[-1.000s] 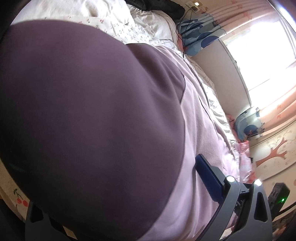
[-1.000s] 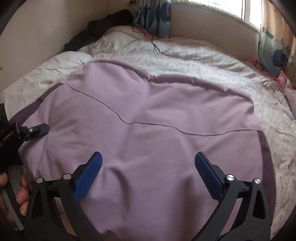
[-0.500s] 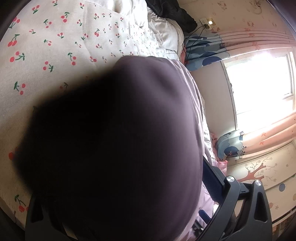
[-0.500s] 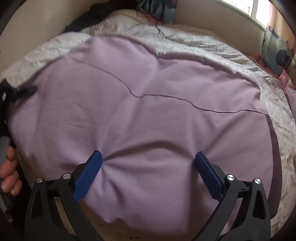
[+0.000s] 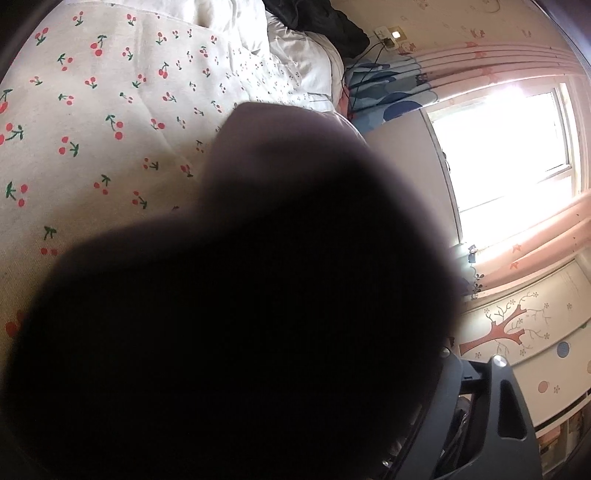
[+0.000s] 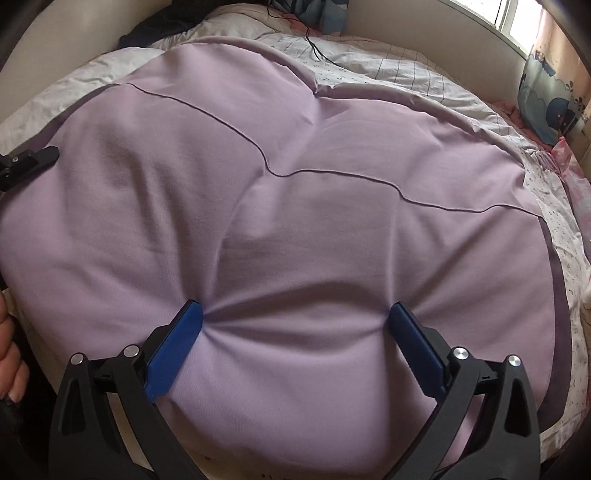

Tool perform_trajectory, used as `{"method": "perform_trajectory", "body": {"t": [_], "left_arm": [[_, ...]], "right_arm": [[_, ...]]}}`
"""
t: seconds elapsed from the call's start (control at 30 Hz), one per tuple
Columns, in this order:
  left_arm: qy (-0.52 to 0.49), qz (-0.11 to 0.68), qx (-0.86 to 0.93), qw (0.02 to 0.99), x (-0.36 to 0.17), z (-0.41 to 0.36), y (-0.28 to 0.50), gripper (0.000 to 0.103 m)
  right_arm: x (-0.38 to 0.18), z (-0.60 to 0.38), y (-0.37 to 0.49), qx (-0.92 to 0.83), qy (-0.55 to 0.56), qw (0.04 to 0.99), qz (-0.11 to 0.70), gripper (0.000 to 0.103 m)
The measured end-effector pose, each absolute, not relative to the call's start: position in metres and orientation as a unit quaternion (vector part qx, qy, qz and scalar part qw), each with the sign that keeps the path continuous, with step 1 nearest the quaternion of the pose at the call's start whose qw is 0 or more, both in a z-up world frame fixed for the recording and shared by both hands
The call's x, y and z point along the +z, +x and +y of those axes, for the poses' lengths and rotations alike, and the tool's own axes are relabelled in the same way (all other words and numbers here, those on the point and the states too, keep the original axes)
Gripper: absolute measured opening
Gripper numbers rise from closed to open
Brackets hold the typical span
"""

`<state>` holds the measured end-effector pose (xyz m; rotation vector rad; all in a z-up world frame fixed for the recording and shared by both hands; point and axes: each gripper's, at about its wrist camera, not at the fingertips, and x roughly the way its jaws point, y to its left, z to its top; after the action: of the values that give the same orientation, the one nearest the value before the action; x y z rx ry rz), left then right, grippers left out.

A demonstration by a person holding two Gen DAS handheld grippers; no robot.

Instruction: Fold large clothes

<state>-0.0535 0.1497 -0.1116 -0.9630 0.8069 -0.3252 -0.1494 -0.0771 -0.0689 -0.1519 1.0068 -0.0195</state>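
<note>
A large lilac garment with a thin dark seam lies spread over the bed. My right gripper is open, its blue pads pressed down on the cloth near the front edge, with wrinkles radiating from both tips. In the left wrist view the dark purple side of the garment hangs right in front of the lens and hides both fingertips; only the right finger's black frame shows. Part of the left gripper shows at the left edge of the right wrist view, at the garment's edge.
The bed has a cherry-print sheet and a white quilt. A dark garment lies at the head of the bed. A cable runs over the quilt. A window with pink curtains is on the right. A hand shows at left.
The left gripper has lifted its edge of the garment, so the cloth now blocks most of its view. The right gripper has come down onto the garment and puckered it.
</note>
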Motion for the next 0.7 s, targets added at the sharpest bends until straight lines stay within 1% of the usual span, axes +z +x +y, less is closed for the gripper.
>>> {"method": "perform_trajectory", "body": {"t": [0.13,0.2,0.3,0.33,0.37,0.4,0.43,0.5,0.57,0.7], "left_arm": [[-0.455,0.377,-0.157,0.791,-0.116,0.154,-0.061,0.072],[-0.451,0.374,-0.162,0.794,-0.112,0.151,-0.048,0.068],[-0.438,0.367,-0.168,0.803,-0.112,0.151,-0.057,0.064],[-0.436,0.366,-0.169,0.804,-0.112,0.152,-0.057,0.063],[-0.441,0.366,-0.172,0.802,-0.115,0.154,-0.058,0.061],[-0.449,0.364,-0.174,0.797,-0.118,0.157,-0.061,0.061],[-0.452,0.363,-0.176,0.796,-0.122,0.158,-0.066,0.061],[-0.449,0.359,-0.177,0.799,-0.12,0.158,-0.065,0.061],[-0.442,0.357,-0.179,0.803,-0.118,0.156,-0.062,0.061],[-0.429,0.349,-0.185,0.812,-0.116,0.155,-0.071,0.061]], "right_arm": [[-0.068,-0.075,-0.145,-0.013,-0.075,0.868,0.49,0.097],[-0.069,-0.077,-0.145,-0.009,-0.075,0.869,0.489,0.097],[-0.064,-0.079,-0.147,0.001,-0.079,0.87,0.487,0.097],[-0.057,-0.078,-0.151,0.005,-0.081,0.872,0.482,0.097],[-0.047,-0.078,-0.159,0.0,-0.084,0.886,0.455,0.097],[-0.041,-0.079,-0.165,-0.008,-0.091,0.896,0.434,0.097],[-0.041,-0.078,-0.169,-0.014,-0.098,0.897,0.43,0.097],[-0.063,-0.082,-0.162,-0.008,-0.096,0.884,0.458,0.097],[-0.074,-0.088,-0.158,-0.004,-0.076,0.887,0.455,0.097],[-0.079,-0.086,-0.156,-0.006,-0.076,0.888,0.454,0.097]]}}
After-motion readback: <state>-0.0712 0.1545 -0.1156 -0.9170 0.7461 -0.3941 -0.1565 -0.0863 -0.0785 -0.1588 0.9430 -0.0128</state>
